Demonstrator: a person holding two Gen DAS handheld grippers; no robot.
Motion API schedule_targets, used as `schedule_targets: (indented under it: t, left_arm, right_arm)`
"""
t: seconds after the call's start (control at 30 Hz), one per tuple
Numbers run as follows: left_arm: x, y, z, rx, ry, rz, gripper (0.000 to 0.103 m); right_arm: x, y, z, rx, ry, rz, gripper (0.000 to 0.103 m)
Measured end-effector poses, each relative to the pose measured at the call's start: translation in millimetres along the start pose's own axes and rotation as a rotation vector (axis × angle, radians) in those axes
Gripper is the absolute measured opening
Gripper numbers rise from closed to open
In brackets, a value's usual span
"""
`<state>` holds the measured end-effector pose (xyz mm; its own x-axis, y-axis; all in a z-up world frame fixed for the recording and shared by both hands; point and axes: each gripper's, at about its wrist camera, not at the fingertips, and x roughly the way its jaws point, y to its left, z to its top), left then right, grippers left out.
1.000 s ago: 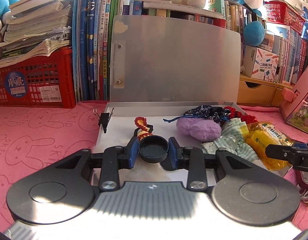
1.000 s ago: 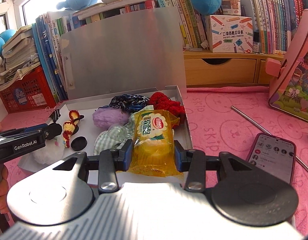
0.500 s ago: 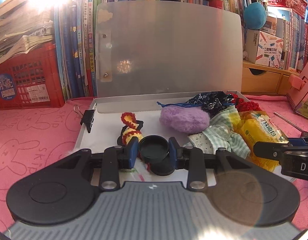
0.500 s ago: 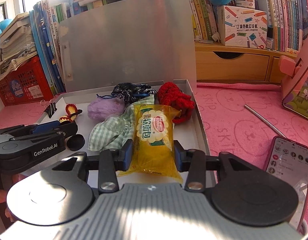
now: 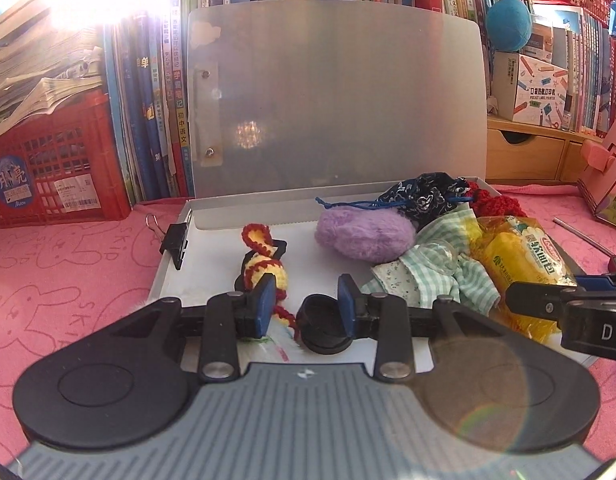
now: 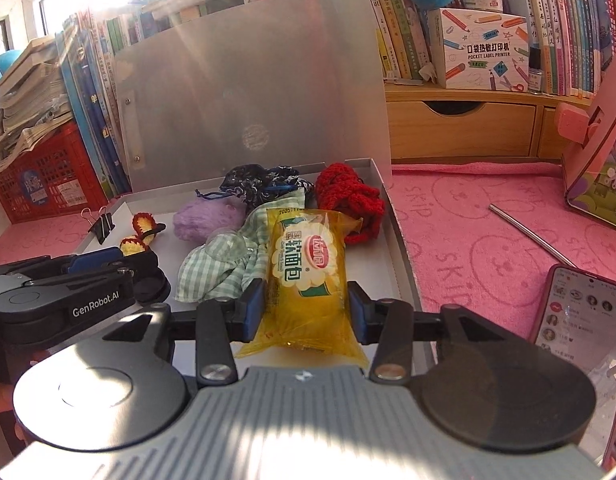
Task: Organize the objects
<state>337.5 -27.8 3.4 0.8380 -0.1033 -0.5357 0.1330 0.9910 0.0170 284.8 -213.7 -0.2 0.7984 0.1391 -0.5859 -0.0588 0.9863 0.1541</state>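
Observation:
An open grey box (image 5: 211, 248) (image 6: 400, 240) with its lid upright holds a yellow-red crochet piece (image 5: 263, 264), a purple fluffy ball (image 5: 364, 234) (image 6: 209, 220), a dark blue pouch (image 5: 424, 194), a green checked cloth (image 5: 436, 268) (image 6: 227, 260) and red crochet (image 6: 348, 196). My left gripper (image 5: 305, 304) is open over the box front; two black round caps (image 5: 323, 326), one on top of the other, lie by its right finger. My right gripper (image 6: 305, 306) is open around a yellow bread packet (image 6: 308, 272) (image 5: 520, 264), which rests in the box.
A black binder clip (image 5: 173, 238) sits on the box's left wall. A phone (image 6: 580, 312) and a metal rod (image 6: 528, 236) lie on the pink mat at the right. A red crate (image 5: 47, 164), books and a wooden drawer unit (image 6: 460, 124) stand behind.
My left gripper has opened and let go of the black cap, which now lies on the other cap by the right finger. My right gripper's fingers have spread from the bread packet, now lower in the box.

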Motion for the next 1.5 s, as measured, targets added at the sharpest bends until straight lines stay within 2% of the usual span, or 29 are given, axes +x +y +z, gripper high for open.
schedule_targets:
  t: [0.03, 0.17, 0.27, 0.47, 0.6, 0.77, 0.93, 1.13, 1.5]
  left_arm:
    - [-0.5, 1.1, 0.5, -0.008, 0.001, -0.004, 0.041]
    - [-5.6, 2.8, 2.0, -0.027, -0.005, -0.033, 0.057]
    - [-11.0, -1.1, 3.1, -0.013, -0.015, -0.024, 0.068]
    - [-23.8, 0.3, 6.1, -0.026, -0.029, -0.025, 0.079]
    - [-34.0, 4.4, 8.8, -0.053, -0.035, -0.044, 0.087]
    - [-51.5, 6.4, 9.7, -0.049, -0.032, -0.042, 0.09]
    - [-72.4, 8.5, 5.7, -0.043, -0.029, -0.037, 0.09]
    - [-99.7, 12.1, -3.6, -0.052, -0.04, -0.047, 0.096]
    - [-146.4, 11.6, -26.3, -0.035, -0.049, -0.049, 0.098]
  right_arm:
    - [-1.7, 0.2, -0.3, -0.002, -0.007, 0.0, 0.061]
    - [-11.6, 1.5, 0.5, -0.017, -0.034, 0.001, 0.064]
    - [-18.9, 3.8, 0.9, -0.031, -0.055, -0.01, 0.066]
    - [-34.7, 3.4, 4.0, -0.04, -0.097, -0.022, 0.072]
    - [-46.0, 1.5, 4.6, -0.036, -0.13, -0.037, 0.083]
    - [-59.9, 0.2, 1.8, -0.04, -0.148, -0.041, 0.088]
    - [-75.8, 1.5, -3.3, -0.045, -0.169, -0.036, 0.102]
    - [-93.5, 6.9, -10.9, -0.065, -0.173, -0.025, 0.103]
    - [-125.5, 14.3, -34.2, -0.063, -0.161, 0.007, 0.103]
